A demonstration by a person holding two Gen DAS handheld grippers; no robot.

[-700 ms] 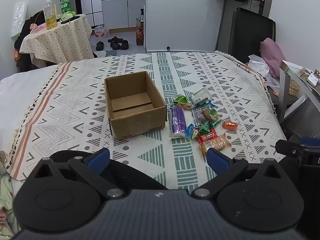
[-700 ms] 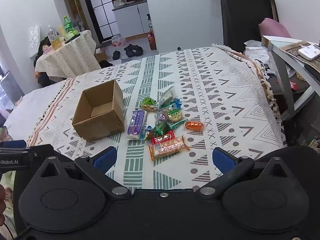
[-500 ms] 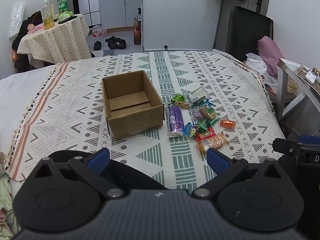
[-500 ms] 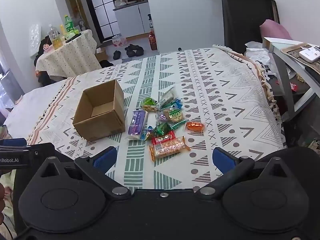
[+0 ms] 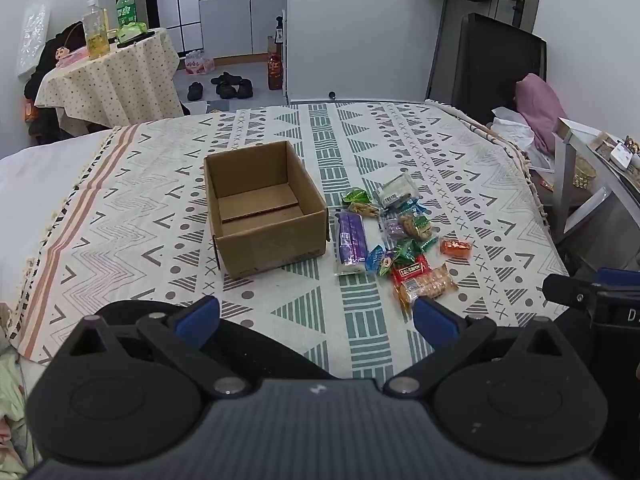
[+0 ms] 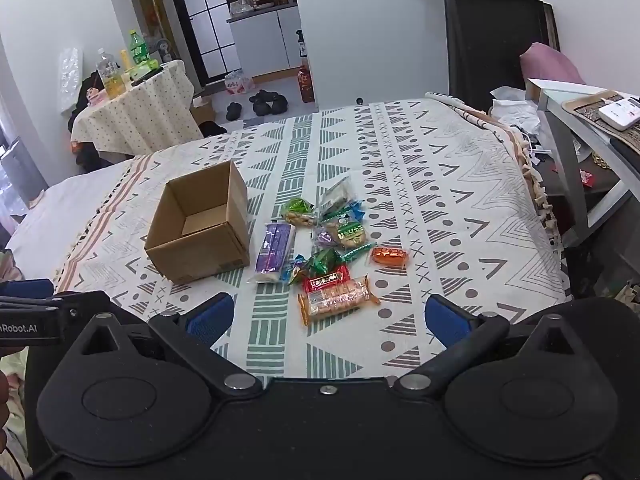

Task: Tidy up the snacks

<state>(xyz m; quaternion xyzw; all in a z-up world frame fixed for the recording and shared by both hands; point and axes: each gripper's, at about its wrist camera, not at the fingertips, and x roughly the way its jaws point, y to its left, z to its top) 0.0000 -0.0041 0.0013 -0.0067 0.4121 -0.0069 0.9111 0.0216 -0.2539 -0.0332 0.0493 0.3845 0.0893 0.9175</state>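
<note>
Two grippers, both spread to full width and gripping nothing: left gripper (image 5: 316, 316), right gripper (image 6: 326, 316), each hovering above the near edge of the patterned bedspread (image 5: 400, 148). Blue fingertips (image 5: 198, 314) seen only at their ends, the rest cut off by the black housings. Snacks (image 5: 394, 236) heaped just right of the open cardboard box (image 5: 264, 208), apart from both grippers; box interior showing only a loose flap. Small wrappers overlapped, labels too small to read. Orange candy (image 6: 390, 257) set a little apart at the heap's right. Versus half a second before: almost the same framing, box and snacks in place, same spread.
</note>
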